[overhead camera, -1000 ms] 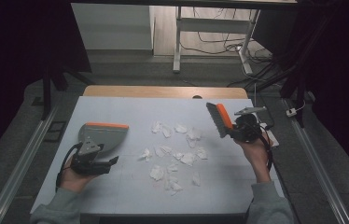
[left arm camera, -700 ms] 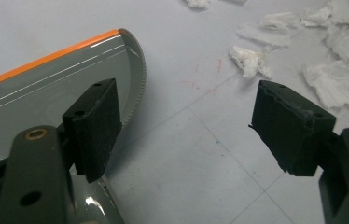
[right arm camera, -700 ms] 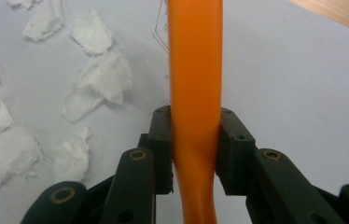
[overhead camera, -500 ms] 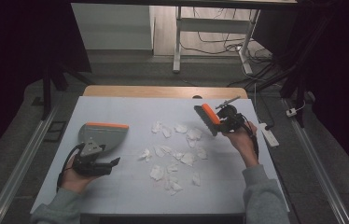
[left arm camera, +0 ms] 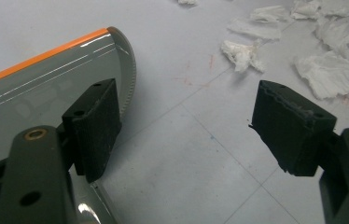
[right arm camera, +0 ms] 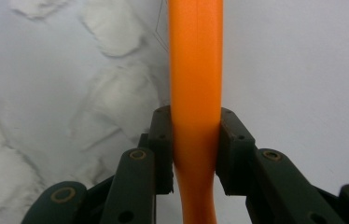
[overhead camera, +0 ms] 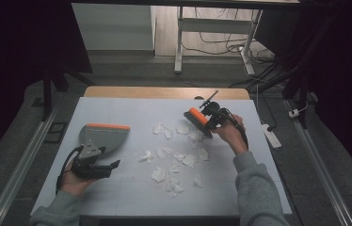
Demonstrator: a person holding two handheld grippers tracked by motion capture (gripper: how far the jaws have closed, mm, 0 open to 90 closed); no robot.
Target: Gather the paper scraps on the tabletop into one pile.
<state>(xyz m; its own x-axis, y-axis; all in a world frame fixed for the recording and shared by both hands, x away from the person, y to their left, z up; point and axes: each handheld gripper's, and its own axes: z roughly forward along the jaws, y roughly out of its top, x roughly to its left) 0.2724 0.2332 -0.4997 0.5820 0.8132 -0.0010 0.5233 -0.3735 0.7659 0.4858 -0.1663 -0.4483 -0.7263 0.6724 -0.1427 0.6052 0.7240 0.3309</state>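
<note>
From the high view, the pale grey surface [overhead camera: 132, 188] carries a scatter of torn white paper scraps [overhead camera: 174, 155] lying between the two pairs of tongs. The left tongs [overhead camera: 100, 165] sit low at the near left, held in the person's left hand [overhead camera: 73, 181], and just beyond their tips lies a grey plastic dustpan with an orange lip [overhead camera: 102, 136], flat on the surface with nothing visible in its tray. The right tongs [overhead camera: 210, 120] are raised at the far right of the scrap pile, gripping a small hand brush with an orange back [overhead camera: 198, 120], tilted, its head above the farthest scraps. The right hand [overhead camera: 230, 134] wraps the tool from below, forearm in a grey sleeve [overhead camera: 259, 188].

In the left gripper view, the left tongs [left arm camera: 186, 130] stand wide with only bare surface between them. The dustpan [left arm camera: 46, 88] lies beside the left jaw, partly behind it, and paper scraps [left arm camera: 326, 72] lie ahead and to the right of the tips, well apart from the pan.

In the right gripper view, the right tongs [right arm camera: 195, 149] clamp tight on the brush's orange handle [right arm camera: 196, 70], which runs straight ahead from between the pads. Blurred paper scraps [right arm camera: 112, 93] lie on the surface to the left of the handle; to its right the surface is plain.
</note>
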